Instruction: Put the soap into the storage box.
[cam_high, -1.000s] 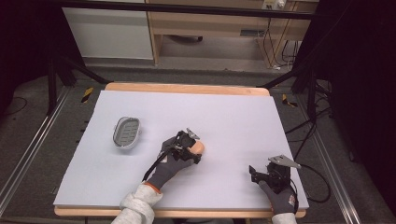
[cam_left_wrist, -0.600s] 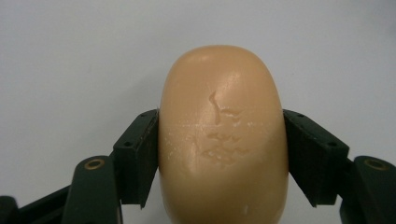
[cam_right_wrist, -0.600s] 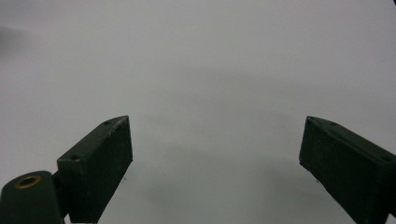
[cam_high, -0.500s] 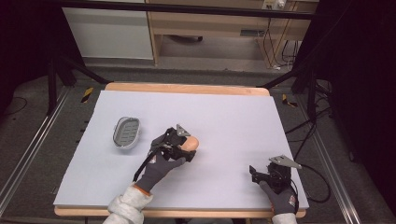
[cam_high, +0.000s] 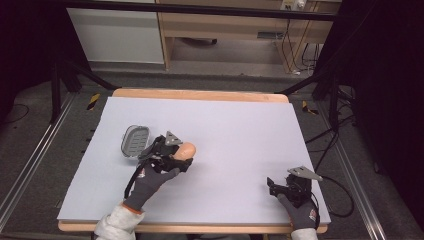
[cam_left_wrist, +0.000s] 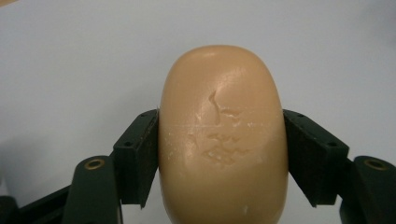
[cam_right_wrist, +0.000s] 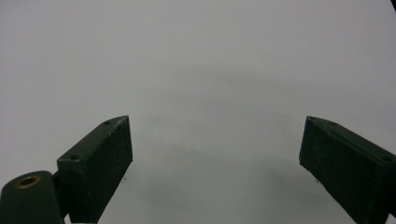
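A tan oval bar of soap (cam_high: 186, 149) (cam_left_wrist: 223, 135) is clamped between the black jaws of my left gripper (cam_high: 181, 156) (cam_left_wrist: 222, 154), held just above the white table. Its top face is scuffed. A grey soap dish (cam_high: 135, 141) lies on the table close to the left of that gripper. My right gripper (cam_high: 272, 186) (cam_right_wrist: 217, 163) rests near the front right corner of the table, jaws wide apart with only bare table between them.
The white table top (cam_high: 240, 130) has a wooden rim (cam_high: 200, 94) at the far edge. A black cable (cam_high: 345, 195) trails off the right side. Dark stands and floor rails flank the table.
My left gripper has carried the soap to the left, towards the grey dish. The right gripper has stayed in place.
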